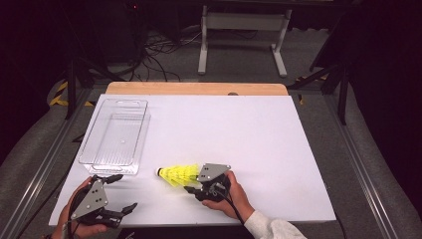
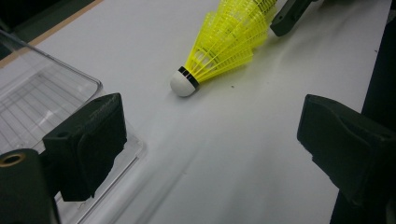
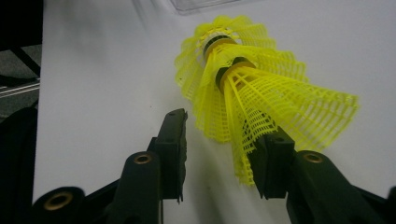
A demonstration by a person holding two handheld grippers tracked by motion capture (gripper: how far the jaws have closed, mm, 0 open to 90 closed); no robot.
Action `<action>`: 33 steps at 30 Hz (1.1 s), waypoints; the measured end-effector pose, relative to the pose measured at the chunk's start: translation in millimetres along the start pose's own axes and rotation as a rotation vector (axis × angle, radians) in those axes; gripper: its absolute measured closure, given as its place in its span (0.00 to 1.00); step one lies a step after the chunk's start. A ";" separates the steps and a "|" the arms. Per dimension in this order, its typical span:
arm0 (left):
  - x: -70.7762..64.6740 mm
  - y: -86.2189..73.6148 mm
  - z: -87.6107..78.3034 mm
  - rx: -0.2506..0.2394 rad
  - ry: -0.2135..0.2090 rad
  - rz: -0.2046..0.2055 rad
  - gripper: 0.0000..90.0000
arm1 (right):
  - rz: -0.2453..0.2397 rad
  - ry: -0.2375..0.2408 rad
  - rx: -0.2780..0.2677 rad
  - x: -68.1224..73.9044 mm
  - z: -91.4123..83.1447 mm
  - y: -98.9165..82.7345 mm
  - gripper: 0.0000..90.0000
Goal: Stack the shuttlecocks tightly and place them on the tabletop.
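White counter (image 1: 259, 149) under dark surroundings, wooden edge seen at the top. At centre left of the high view a clear plastic bin (image 1: 115, 137) is seen lying empty. Below it, at lower left, the left claw (image 1: 122, 194) is held released, jaws wide apart with nothing between them, one jaw just beside the bin's near rim. Right of that, at lower centre, the stack of yellow shuttlecocks (image 1: 176, 174) is seen lying on its side on the counter, white cork pointing left toward the bin. The right claw (image 1: 191, 188) is placed at the skirt end; its jaws stand apart, one beside the mesh, the other clear, so no grip is judged. For a good pick, the skirt should be straddled evenly and closed on gently, since the mesh would likely crush or slip sideways. The bin is judged the likely drop place.
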State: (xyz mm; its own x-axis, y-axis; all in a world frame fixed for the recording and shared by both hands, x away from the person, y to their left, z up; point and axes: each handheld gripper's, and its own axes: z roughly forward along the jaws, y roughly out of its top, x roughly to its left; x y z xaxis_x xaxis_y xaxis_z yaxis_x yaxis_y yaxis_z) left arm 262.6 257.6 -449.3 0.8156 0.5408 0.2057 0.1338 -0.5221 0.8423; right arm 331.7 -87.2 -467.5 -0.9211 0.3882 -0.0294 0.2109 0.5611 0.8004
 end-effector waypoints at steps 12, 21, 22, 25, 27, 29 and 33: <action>0.2 0.1 2.0 0.008 -0.001 0.000 0.10 | 0.007 -0.007 0.013 9.5 9.9 7.0 0.39; 0.0 0.3 1.9 0.010 0.001 0.001 0.10 | 0.110 -0.109 0.021 8.7 18.8 10.9 0.19; 0.0 0.3 1.9 0.010 0.001 0.001 0.10 | 0.110 -0.109 0.021 8.7 18.8 10.9 0.19; 0.0 0.2 1.8 0.009 0.001 0.001 0.10 | 0.133 -0.085 0.037 6.4 19.3 8.5 0.17; 0.1 0.3 1.8 0.009 0.000 0.000 0.10 | 0.136 -0.072 0.044 6.2 20.6 7.8 0.17; -0.3 0.3 2.0 0.011 0.002 0.001 0.10 | 0.124 -0.057 0.051 6.9 22.5 7.5 0.18; 0.1 0.2 2.5 0.012 0.001 0.001 0.10 | 0.102 -0.046 0.054 9.5 25.5 9.1 0.22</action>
State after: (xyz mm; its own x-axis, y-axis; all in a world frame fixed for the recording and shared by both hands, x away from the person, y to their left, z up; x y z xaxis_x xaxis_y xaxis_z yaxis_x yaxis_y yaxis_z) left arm 264.2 255.9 -450.4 0.8153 0.5407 0.2070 0.1397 -0.5308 0.8359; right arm 333.2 -59.8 -475.8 -0.8780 0.4781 0.0224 0.3218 0.5551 0.7670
